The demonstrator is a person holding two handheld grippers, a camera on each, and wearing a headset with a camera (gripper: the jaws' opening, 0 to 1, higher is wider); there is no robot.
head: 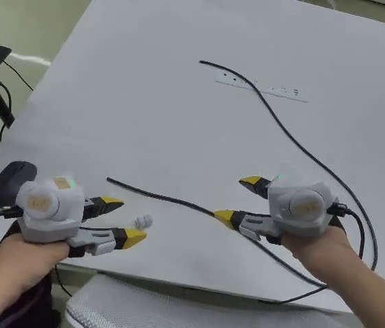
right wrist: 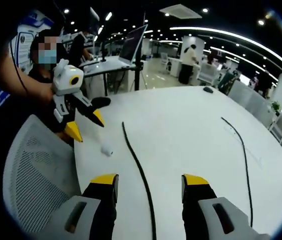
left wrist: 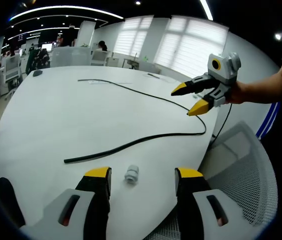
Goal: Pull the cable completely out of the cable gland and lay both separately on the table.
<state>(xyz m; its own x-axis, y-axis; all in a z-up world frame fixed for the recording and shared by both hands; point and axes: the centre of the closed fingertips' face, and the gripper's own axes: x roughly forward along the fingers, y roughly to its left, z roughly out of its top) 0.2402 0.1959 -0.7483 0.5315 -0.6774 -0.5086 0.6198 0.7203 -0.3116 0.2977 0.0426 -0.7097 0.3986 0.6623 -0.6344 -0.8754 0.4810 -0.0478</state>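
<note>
Gland (head: 142,221) lies near table (head: 179,123) edge, apart from cable (head: 172,199).

Small whitish cable gland (head: 142,221) lies on its own just ahead of the left gripper (head: 125,219) tips, clear of the thin black cable (head: 172,199), which lies flat in a long loose curve running under the right gripper (head: 236,199) tips.

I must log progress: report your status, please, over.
Left gripper open, empty. Right gripper open, empty. Cable flat on table, cable gland apart from it. Mouse at table edge.
</note>
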